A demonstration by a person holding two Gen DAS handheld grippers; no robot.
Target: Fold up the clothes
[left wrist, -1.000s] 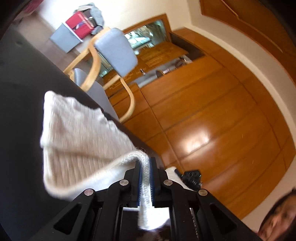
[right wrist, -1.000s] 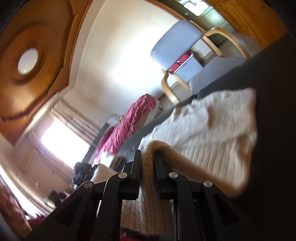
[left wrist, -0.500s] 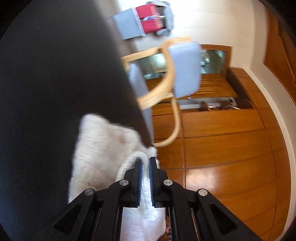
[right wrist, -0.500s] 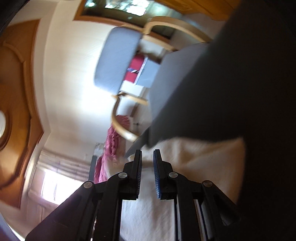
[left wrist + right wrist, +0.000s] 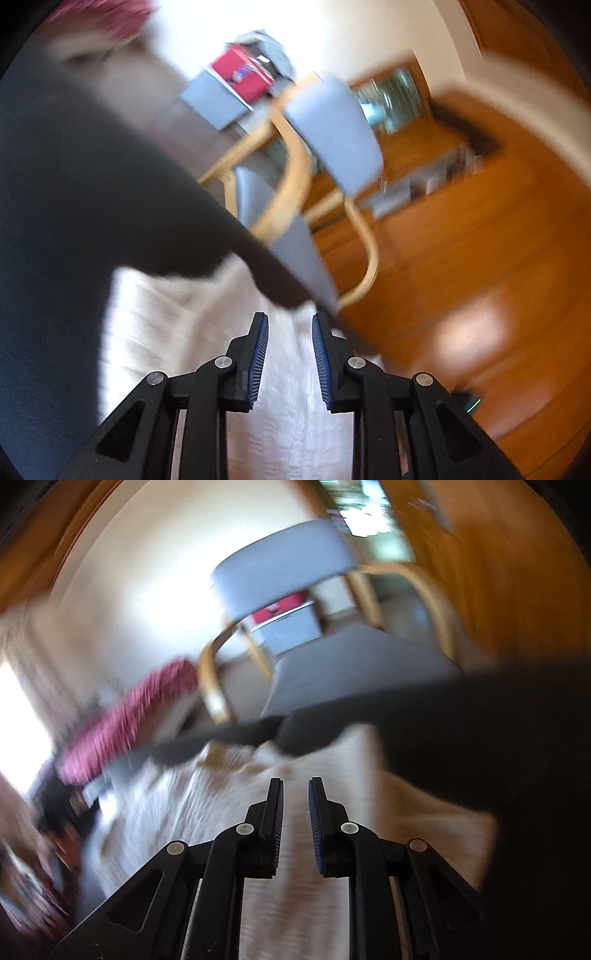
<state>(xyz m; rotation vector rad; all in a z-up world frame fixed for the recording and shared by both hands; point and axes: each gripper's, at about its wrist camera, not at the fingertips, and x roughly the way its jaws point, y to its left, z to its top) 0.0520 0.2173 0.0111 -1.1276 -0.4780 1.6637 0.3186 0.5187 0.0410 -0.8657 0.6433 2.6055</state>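
A cream knit garment [image 5: 177, 332] lies on the black tabletop [image 5: 74, 221], blurred by motion. My left gripper [image 5: 289, 317] hovers over its near edge. The jaws are opening, and the knit shows through the gap below them without being pinched. In the right wrist view the same garment [image 5: 207, 812] spreads out under my right gripper [image 5: 296, 781]. Those jaws stand a narrow gap apart and are opening, with nothing clamped between the pads. The dark tabletop [image 5: 498, 738] curves around the far side of the cloth.
A wooden armchair with grey cushions [image 5: 332, 136] stands just beyond the table edge, also visible as the chair [image 5: 284, 565]. A red box [image 5: 242, 74] sits on a grey unit behind it. Pink-red fabric [image 5: 122, 723] lies to the left. Wooden floor [image 5: 480, 258] is at the right.
The left gripper let go of the knit edge it was pinching and its jaws parted. The right gripper released its fold earlier. Both views swung and the garment now lies flat beneath them.
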